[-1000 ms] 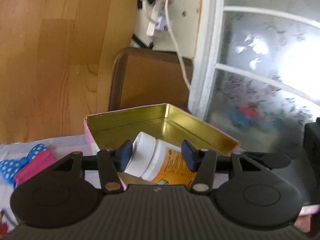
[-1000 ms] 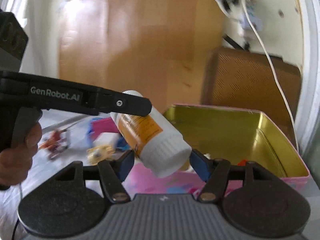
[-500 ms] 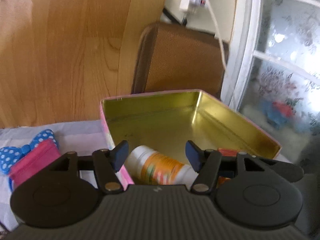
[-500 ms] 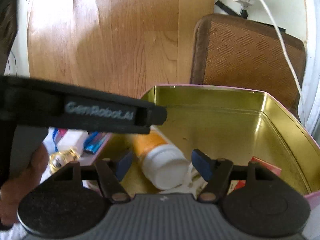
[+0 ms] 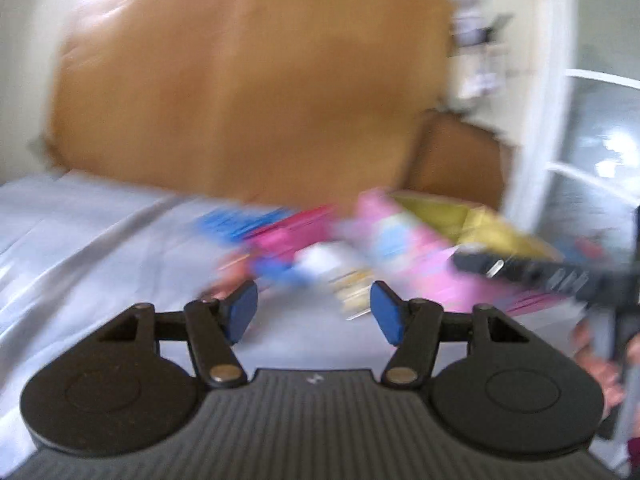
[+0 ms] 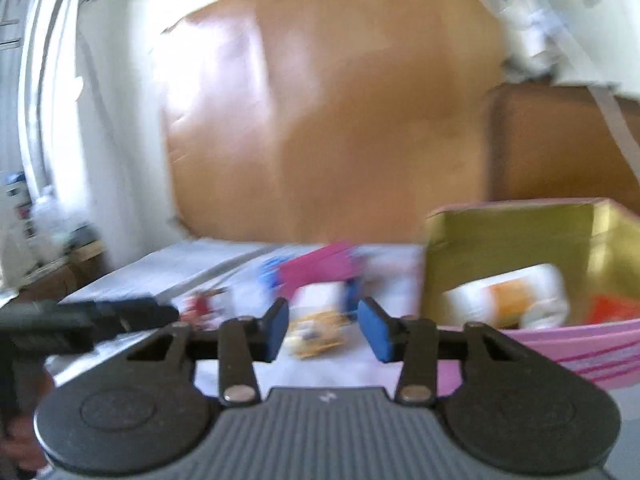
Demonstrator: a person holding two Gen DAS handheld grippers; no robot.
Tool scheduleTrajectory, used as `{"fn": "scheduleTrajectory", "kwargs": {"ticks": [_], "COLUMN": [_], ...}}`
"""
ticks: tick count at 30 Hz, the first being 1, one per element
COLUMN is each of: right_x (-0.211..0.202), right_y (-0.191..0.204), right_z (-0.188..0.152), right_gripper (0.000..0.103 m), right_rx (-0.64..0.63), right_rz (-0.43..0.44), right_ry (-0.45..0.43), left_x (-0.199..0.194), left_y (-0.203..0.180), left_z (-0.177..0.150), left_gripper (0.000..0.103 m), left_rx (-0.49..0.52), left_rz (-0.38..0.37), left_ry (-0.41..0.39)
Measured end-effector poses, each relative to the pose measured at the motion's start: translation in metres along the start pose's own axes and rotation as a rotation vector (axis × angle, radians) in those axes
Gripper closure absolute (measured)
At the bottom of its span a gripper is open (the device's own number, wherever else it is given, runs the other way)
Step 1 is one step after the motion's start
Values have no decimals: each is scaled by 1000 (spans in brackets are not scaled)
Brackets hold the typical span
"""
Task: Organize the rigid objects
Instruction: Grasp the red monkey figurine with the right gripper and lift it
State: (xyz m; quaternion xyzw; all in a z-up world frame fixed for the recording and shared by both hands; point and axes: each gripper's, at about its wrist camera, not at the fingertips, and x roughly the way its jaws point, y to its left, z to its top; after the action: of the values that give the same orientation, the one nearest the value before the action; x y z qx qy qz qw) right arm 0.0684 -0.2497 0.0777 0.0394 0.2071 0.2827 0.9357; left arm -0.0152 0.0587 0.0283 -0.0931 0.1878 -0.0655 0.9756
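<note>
My bottle (image 6: 506, 298) lies on its side inside the tin (image 6: 520, 236), well right of my right gripper (image 6: 323, 328), whose jaws stand apart on nothing. Just ahead of those jaws sit a small yellow toy (image 6: 316, 334) and a pink case (image 6: 316, 266) on the white counter (image 6: 160, 276) (everything is smeared by blur). My left gripper (image 5: 314, 312) also has its jaws apart and empty; the tin (image 5: 436, 216) is ahead and to its right.
</note>
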Motion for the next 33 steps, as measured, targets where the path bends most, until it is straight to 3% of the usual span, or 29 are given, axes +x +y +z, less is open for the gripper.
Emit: {"fn": "scheduleTrajectory", "kwargs": {"ticks": [5, 7, 12, 13, 14, 15, 20, 25, 30, 33], "right_x": [66, 94, 161, 166, 173, 179, 142, 77, 12, -22], "right_y": [44, 58, 78, 80, 79, 76, 54, 27, 2, -10], "right_z": [27, 32, 27, 23, 18, 12, -6, -27, -50, -68], "right_gripper": [64, 55, 38, 38, 48, 50, 52, 54, 54, 49], "right_rx": [69, 93, 134, 133, 136, 153, 262, 253, 286, 326], "right_rz": [148, 168, 136, 123, 111, 118, 102, 91, 22, 52], "right_ry": [100, 137, 249, 264, 290, 322, 306, 271, 202, 180], "left_x": [-6, -7, -6, -4, -4, -5, -7, -3, 8, 13], "left_y": [44, 51, 48, 47, 48, 48, 55, 48, 20, -1], "left_z": [-14, -14, -12, -11, -12, -12, -13, -11, -17, -19], "left_gripper": [40, 40, 40, 40, 40, 40, 40, 40, 40, 39], "left_rx": [-93, -135, -109, -104, -101, -100, -126, -129, -187, -182], "left_rz": [132, 114, 83, 80, 75, 66, 38, -34, -227, -321], "left_ry": [10, 5, -20, -23, -26, -28, -29, 27, 123, 179]}}
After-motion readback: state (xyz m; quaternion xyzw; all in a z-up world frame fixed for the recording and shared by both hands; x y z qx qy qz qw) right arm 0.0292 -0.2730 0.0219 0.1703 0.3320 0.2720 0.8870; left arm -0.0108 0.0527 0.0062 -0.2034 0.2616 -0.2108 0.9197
